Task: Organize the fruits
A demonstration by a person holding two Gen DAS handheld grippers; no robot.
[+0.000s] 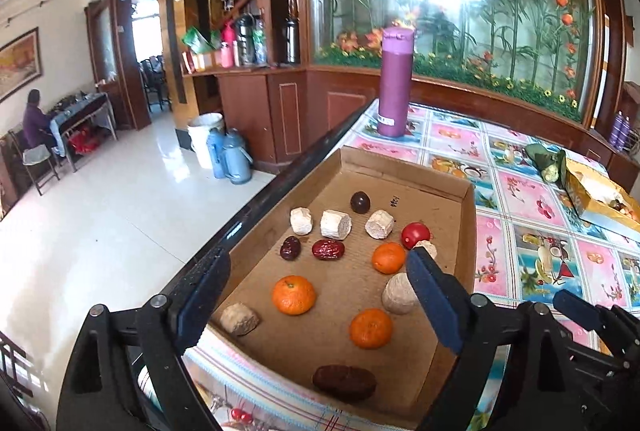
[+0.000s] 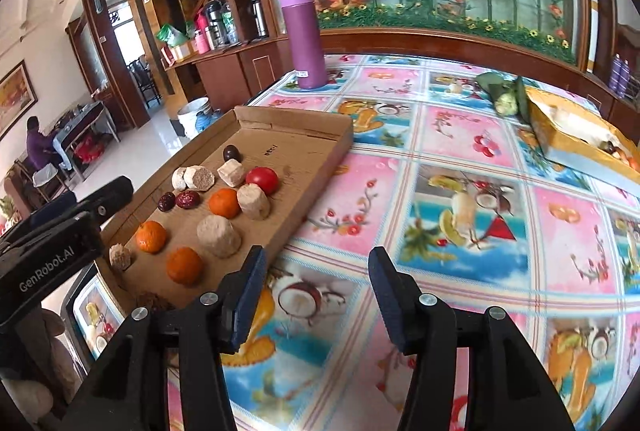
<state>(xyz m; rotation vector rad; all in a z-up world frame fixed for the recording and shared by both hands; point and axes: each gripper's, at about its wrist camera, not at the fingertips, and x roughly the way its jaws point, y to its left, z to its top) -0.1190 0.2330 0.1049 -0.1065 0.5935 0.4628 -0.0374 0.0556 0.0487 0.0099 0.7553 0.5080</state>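
In the shallow cardboard tray (image 1: 400,167) at the table's left edge, the fruits lie in loose rows on corrugated brown board: three round, dimpled-skinned tangerines (image 1: 294,294), a smooth glossy red tomato (image 1: 415,234), two wrinkled red dates (image 1: 328,249) lying side by side with their long axes roughly across the tray, a dark glossy round fruit (image 1: 359,202) near the far wall, and a larger dark wrinkled piece (image 1: 344,383) lying crosswise at the near end. Among them sit pale, chalky, stubby cylinders (image 1: 336,224), some on their sides, some upright. The tray's long axis runs away from the cameras toward a tall matte purple flask (image 1: 395,81) standing upright just past it. The left gripper (image 1: 316,295) hangs over the tray's near half, jaws spread wide and holding nothing. The right gripper (image 2: 316,293) sits just right of the tray above the glossy fruit-print tablecloth (image 2: 460,159), jaws parted and empty. A yellow box (image 2: 576,135) lies farther right.
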